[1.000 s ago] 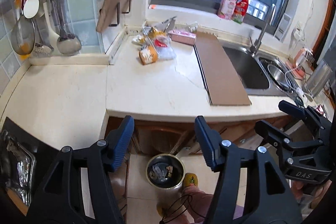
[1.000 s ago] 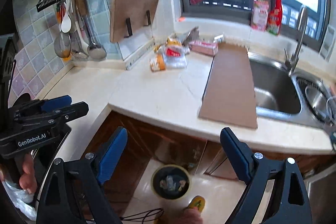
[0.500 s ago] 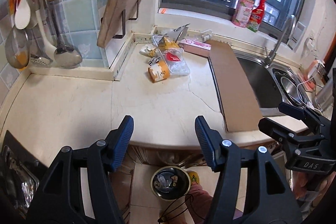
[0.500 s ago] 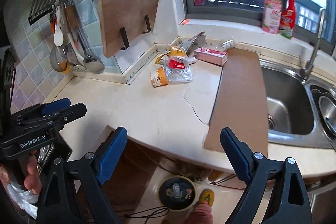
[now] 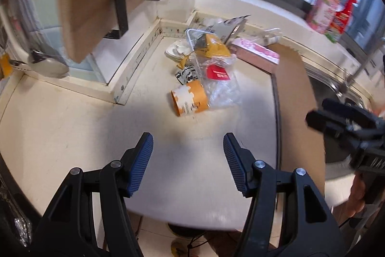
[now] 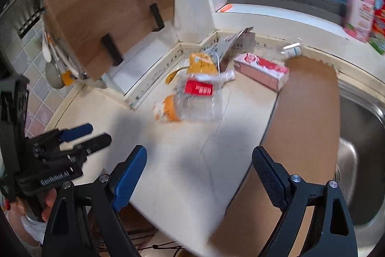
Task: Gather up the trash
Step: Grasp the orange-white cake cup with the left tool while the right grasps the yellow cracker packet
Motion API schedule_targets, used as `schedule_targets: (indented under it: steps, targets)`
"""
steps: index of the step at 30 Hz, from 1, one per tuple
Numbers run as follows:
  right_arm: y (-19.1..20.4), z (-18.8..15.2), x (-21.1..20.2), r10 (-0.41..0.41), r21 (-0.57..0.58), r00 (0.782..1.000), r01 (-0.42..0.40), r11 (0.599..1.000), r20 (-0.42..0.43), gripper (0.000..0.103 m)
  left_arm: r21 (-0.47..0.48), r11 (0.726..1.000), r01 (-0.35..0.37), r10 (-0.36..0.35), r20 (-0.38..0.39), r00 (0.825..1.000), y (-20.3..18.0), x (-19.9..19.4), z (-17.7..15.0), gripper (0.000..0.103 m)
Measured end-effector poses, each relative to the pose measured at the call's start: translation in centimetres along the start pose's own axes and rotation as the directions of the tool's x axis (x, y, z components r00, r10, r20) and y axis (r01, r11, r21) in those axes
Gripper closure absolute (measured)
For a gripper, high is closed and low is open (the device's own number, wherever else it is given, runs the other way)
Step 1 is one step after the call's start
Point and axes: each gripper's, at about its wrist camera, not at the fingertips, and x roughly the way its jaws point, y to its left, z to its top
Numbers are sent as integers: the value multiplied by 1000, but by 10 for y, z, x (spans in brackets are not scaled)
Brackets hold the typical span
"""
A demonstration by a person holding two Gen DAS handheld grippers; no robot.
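Left wrist view, both tongs (image 5: 187, 155) (image 6: 198, 165) gaping empty, ribbed blue pads, crumpled plastic bag (image 5: 217, 86), cylindrical orange cup (image 5: 190, 101)

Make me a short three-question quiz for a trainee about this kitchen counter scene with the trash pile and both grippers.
1. True or false: the left gripper is shut on the orange paper cup.
2. What lies between the trash pile and the sink? A) towel B) brown board C) plate
3. Fill in: the pink box lies at the far end of the ____.

Key: 1 false, both grippers are open and empty; 2 B; 3 board.
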Motion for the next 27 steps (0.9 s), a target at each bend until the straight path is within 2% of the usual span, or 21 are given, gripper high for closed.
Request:
schedule_targets:
  steps: [7,14,20,22,23,27]
  targets:
    - [-40,95,75,64,-37,998,-65,997,-18,13,-87,994,-62,55,-73,996,-5,79,35,45]
    - [-43,156,164,143,-34,987,-146,989,-73,21,-172,982,-81,56,-144,988,3,136,46,45]
    - [-29,174,223,155,-66,980,-165,984,-128,24,-212,976,-51,23,-134,991,10,142,48,45]
    - [-26,174,239,165,-69,975,-177,982,-152,34,-220,975,-44,14,-134,991,12,142,48,45]
    - [-26,174,246,173,-69,971,-186,980,-166,43,-227,973,-39,8,-134,991,13,142,47,45]
    - [-24,163,255,165,-103,971,-184,978,-172,48,-257,966,-13,-23,-137,990,16,137,47,45]
